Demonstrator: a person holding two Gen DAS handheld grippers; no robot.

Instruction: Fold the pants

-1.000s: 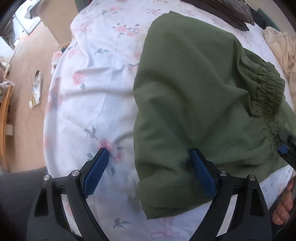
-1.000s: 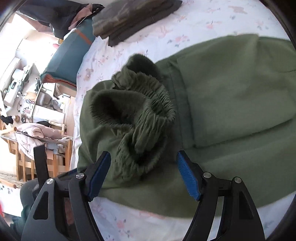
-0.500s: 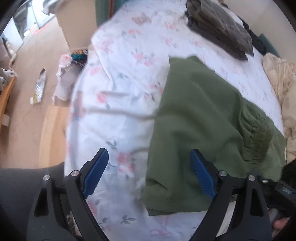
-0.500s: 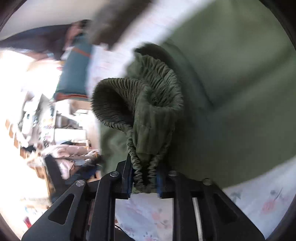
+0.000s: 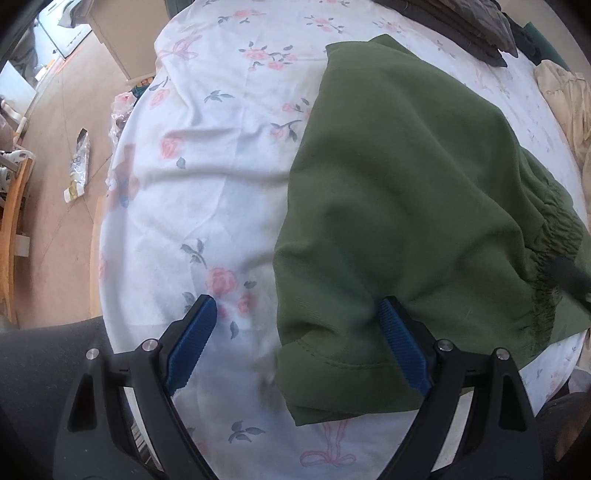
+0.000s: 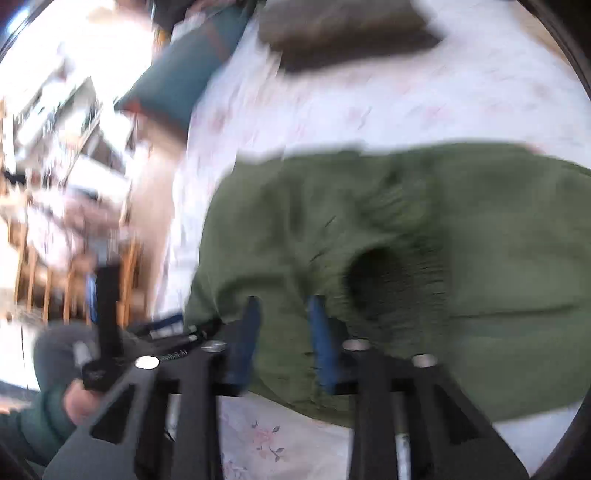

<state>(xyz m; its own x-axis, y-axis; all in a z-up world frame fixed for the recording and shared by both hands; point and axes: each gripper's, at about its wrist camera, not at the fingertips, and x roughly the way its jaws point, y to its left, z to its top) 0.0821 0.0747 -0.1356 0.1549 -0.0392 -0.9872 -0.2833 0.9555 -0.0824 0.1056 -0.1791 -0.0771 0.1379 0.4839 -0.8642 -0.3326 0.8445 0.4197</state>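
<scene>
Green pants point(image 5: 402, 206) lie partly folded on a white floral bed sheet point(image 5: 207, 155), with the elastic waistband point(image 5: 557, 236) at the right. My left gripper point(image 5: 295, 343) is open just above the near hem corner of the pants, its right finger over the cloth. In the blurred right wrist view the pants point(image 6: 424, 251) fill the middle and the waistband opening point(image 6: 384, 280) shows dark. My right gripper point(image 6: 284, 339) has its fingers a narrow gap apart over the pants' near edge; cloth lies between and under them.
Dark folded clothes point(image 5: 465, 26) lie at the bed's far edge and a beige garment point(image 5: 565, 99) at the far right. The bed's left edge drops to a brown floor point(image 5: 55, 155) with litter. A teal cushion point(image 6: 184, 77) and wooden chairs point(image 6: 44, 280) stand beyond.
My left gripper moved back closer over the hem corner. My right gripper, shut on the waistband half a second ago, has partly opened and laid the waistband down flat; its view swings fast.
</scene>
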